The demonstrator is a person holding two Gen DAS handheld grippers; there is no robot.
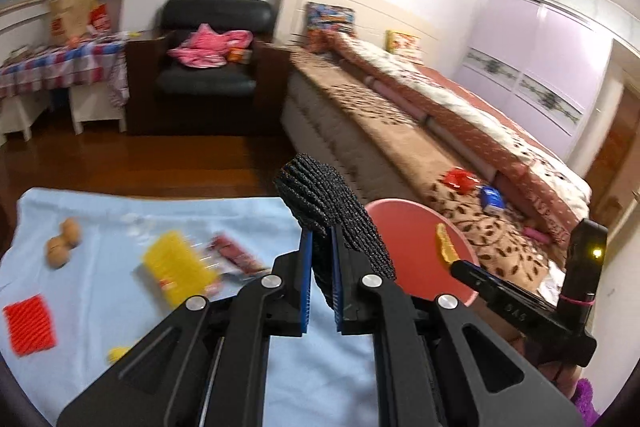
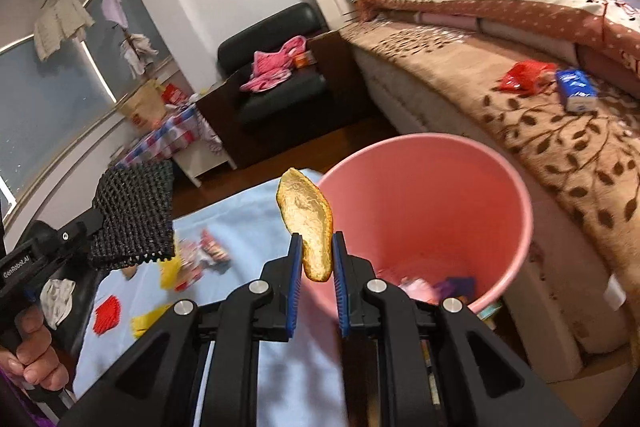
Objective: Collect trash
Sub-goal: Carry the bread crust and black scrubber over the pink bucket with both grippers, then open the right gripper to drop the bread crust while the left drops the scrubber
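- The right tongs [image 2: 316,259] are narrowed onto an orange peel [image 2: 306,219], gripping its lower half so that the curl stands up above the blue pads. It hangs just at the near rim of the pink bin [image 2: 516,211], probably so that a release after a short move forward drops it inside.
- The peel is a dry, boat-shaped strip: pale and pithy on the hollow face, with an orange skin along the edge.
- The left tongs [image 1: 320,267] are clamped on a black knitted mat [image 1: 332,215], which stands up between the pads. It is held above the blue-clothed bench [image 1: 328,379], left of the bin, seemingly waiting its turn.
- The bin stands between the bench and the bed [image 2: 560,147], within easy reach of both hands. Some wrappers already lie at its bottom.
- On the bench lie two walnuts [image 1: 62,239], a yellow ridged piece [image 1: 176,263], a red ridged piece [image 1: 30,323] and a reddish wrapper [image 1: 236,253], apparently left to collect.
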